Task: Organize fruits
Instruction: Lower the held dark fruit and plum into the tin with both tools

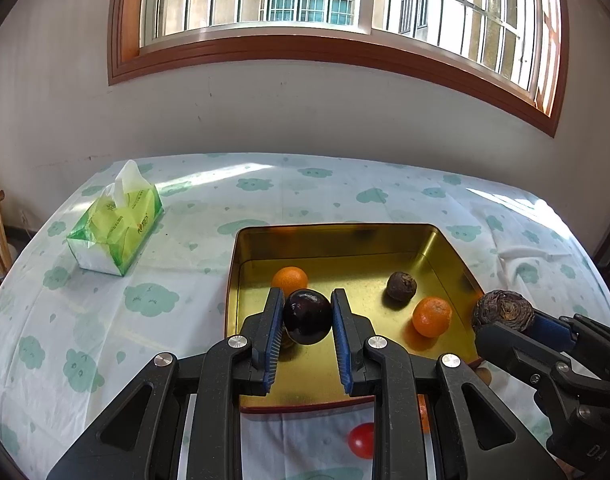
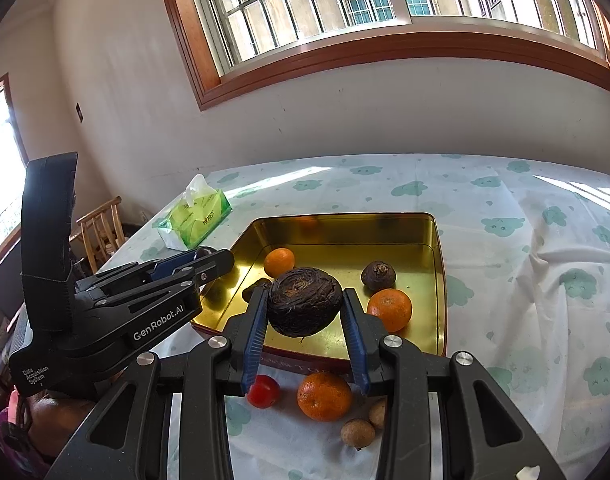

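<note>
Left gripper (image 1: pixel 307 316): a dark plum (image 1: pixel 307 317) is clamped above the gold tray (image 1: pixel 445 248). Right gripper (image 2: pixel 303 312): a wrinkled brown fruit (image 2: pixel 303 301) is gripped over the tray's near edge.

White wall (image 1: pixel 305 112), wood-framed barred window (image 1: pixel 329 0) bright with daylight, wooden chair (image 2: pixel 101 228) at left, cloud-print tablecloth (image 1: pixel 105 300).

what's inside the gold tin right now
On the gold tin's floor lie two oranges and a small wrinkled brown fruit. The fruit held by the right hand-held gripper hides part of the floor.
</note>
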The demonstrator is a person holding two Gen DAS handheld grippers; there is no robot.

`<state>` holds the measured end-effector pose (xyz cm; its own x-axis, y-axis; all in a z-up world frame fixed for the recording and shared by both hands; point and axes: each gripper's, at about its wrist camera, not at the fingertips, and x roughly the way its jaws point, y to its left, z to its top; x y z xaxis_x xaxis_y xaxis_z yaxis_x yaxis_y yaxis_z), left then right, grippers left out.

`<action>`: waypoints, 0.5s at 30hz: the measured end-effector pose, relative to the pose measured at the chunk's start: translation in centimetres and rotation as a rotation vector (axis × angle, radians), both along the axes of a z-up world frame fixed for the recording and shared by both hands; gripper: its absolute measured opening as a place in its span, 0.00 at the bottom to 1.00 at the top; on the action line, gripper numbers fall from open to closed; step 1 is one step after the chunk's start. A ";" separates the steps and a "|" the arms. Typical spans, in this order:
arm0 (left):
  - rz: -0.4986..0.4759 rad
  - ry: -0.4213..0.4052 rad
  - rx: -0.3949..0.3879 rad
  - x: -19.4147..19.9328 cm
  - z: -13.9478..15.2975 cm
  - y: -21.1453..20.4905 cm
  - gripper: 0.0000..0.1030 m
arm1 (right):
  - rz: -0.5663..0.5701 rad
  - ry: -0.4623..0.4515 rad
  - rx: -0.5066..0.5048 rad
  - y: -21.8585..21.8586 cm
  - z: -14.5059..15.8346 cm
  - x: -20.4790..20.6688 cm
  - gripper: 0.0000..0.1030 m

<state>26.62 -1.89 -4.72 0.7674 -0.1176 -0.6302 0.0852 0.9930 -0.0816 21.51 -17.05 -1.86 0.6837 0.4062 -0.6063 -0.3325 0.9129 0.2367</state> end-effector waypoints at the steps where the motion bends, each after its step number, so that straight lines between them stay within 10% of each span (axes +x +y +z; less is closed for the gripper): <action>1: 0.001 0.002 0.000 0.1 -0.1 0.0 0.24 | 0.000 0.000 -0.001 0.0 0.0 0.0 0.34; 15: 0.008 0.021 -0.002 1.4 -0.9 0.0 0.24 | 0.003 0.016 -0.001 0.5 -1.0 1.4 0.34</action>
<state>28.07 -1.85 -5.62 0.7550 -0.1129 -0.6459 0.0756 0.9935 -0.0853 22.87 -16.52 -2.82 0.6726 0.4077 -0.6176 -0.3314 0.9121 0.2411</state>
